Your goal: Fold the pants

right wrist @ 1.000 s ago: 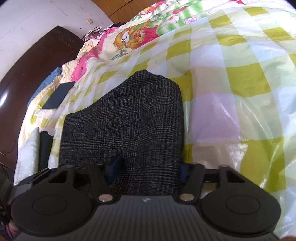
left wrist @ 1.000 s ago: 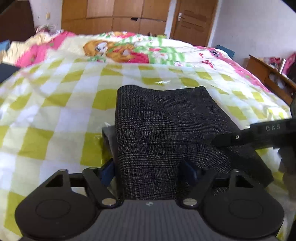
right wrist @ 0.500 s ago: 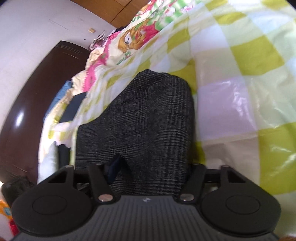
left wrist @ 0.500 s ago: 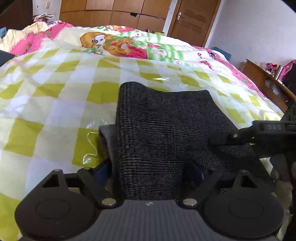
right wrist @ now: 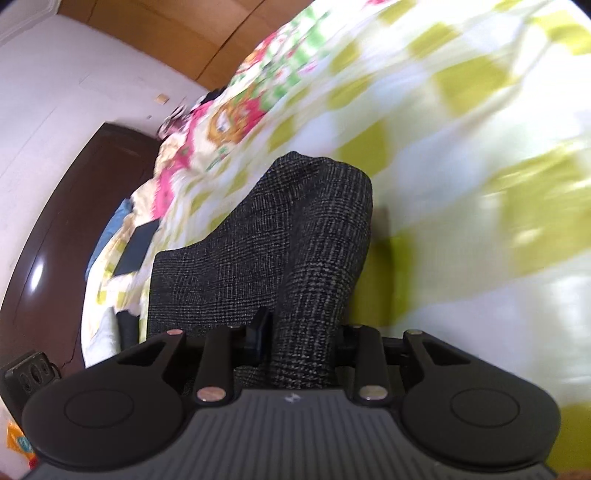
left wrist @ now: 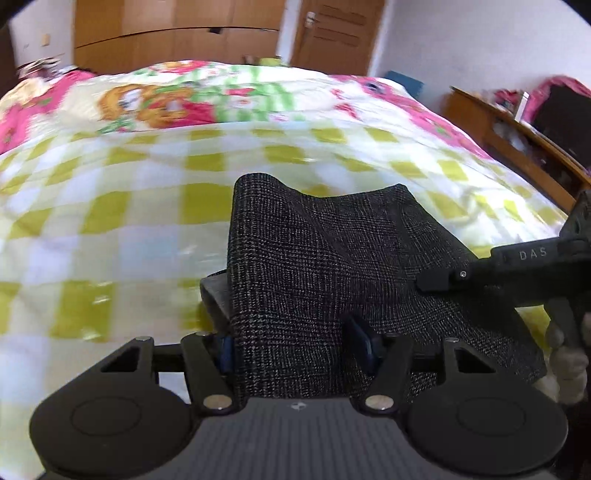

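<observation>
The pants (left wrist: 317, 266) are a dark grey checked bundle, folded, on a yellow-and-white checked bed cover (left wrist: 110, 206). My left gripper (left wrist: 299, 343) is shut on the near left edge of the pants, and the cloth rises from between its blue pads. My right gripper (right wrist: 301, 332) is shut on the near right edge of the pants (right wrist: 273, 236). The right gripper also shows in the left wrist view (left wrist: 517, 269), at the right side of the pants. The fold is lifted and creased in the middle.
A cartoon-print quilt (left wrist: 177, 99) covers the far half of the bed. A wooden side cabinet (left wrist: 517, 136) stands to the right, wooden wardrobe doors (left wrist: 177, 33) at the back. A dark headboard (right wrist: 62, 206) and a dark flat object (right wrist: 135, 247) lie left.
Both grippers have lifted and tilted with the pants' near edge. The cloth has bunched up into a ridge. Both views have swung and are blurred.
</observation>
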Available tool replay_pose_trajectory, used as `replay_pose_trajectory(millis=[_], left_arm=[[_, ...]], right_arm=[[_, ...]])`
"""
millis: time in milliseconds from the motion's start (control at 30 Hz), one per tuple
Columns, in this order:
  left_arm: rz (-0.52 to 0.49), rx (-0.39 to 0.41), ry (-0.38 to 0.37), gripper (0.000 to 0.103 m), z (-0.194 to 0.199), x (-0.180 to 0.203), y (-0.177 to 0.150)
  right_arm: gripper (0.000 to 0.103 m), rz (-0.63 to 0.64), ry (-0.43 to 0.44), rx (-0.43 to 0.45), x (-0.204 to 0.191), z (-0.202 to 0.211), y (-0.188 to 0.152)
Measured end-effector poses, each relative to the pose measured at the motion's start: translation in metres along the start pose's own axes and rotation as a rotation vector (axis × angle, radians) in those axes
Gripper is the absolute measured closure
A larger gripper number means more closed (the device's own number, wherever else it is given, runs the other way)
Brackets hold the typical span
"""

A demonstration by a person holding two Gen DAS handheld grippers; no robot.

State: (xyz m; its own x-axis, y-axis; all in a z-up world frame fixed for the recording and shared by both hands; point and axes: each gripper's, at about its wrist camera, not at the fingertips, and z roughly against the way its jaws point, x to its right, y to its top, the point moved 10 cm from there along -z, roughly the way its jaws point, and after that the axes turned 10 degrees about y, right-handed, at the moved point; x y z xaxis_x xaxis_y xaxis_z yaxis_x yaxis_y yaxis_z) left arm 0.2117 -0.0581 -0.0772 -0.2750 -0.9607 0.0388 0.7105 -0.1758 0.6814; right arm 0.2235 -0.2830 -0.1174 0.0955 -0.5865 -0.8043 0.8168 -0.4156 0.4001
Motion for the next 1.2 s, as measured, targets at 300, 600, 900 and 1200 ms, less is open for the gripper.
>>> replay_pose_trajectory(millis=[300, 600, 900, 1200], left_arm=[[-0.136, -0.012, -0.097, 0.033, -0.033, 0.113, 0.023], [-0.191, -0.006, -0.146, 0.032, -0.057, 0.19, 0.046], [-0.251, 0.012, -0.155, 0.032, -0.065, 0.233, 0.053], [-0.31, 0.077, -0.104, 0.032, -0.044, 0.223, 0.048]], right_arm=[[0.073, -0.02, -0.11, 0.102, 0.057, 0.083, 0.038], [0.073, 0.006, -0.198, 0.16, 0.09, 0.134, 0.075], [0.067, 0.027, -0.259, 0.143, 0.118, 0.156, 0.098], [0.057, 0.203, -0.524, 0.24, 0.094, 0.203, 0.091]])
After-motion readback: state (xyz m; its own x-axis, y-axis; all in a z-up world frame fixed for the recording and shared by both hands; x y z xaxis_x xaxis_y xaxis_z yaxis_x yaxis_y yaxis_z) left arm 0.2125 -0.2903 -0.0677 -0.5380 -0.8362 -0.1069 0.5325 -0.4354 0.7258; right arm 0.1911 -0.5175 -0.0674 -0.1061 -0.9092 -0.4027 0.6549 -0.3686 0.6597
